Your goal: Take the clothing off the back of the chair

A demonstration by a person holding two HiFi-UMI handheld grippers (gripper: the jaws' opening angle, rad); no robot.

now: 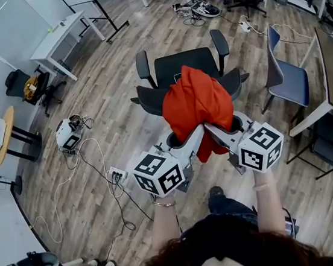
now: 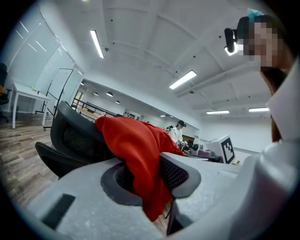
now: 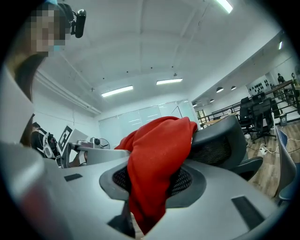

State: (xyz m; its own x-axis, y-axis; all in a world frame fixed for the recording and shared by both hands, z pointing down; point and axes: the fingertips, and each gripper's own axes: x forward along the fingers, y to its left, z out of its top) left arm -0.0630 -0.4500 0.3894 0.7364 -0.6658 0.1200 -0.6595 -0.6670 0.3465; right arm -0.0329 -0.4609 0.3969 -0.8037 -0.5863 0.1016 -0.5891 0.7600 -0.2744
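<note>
red garment (image 1: 196, 104) draped on chair (image 1: 176, 67), hand-held grippers (image 2: 150, 182) (image 3: 152, 183) pinching it

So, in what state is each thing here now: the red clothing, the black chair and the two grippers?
red clothing: draped over the chair's back, its hanging part pinched by both grippers
black chair: upright, the clothing lying over its back
left gripper: shut on the red clothing
right gripper: shut on the red clothing
blue chair: upright, off to the right
</note>
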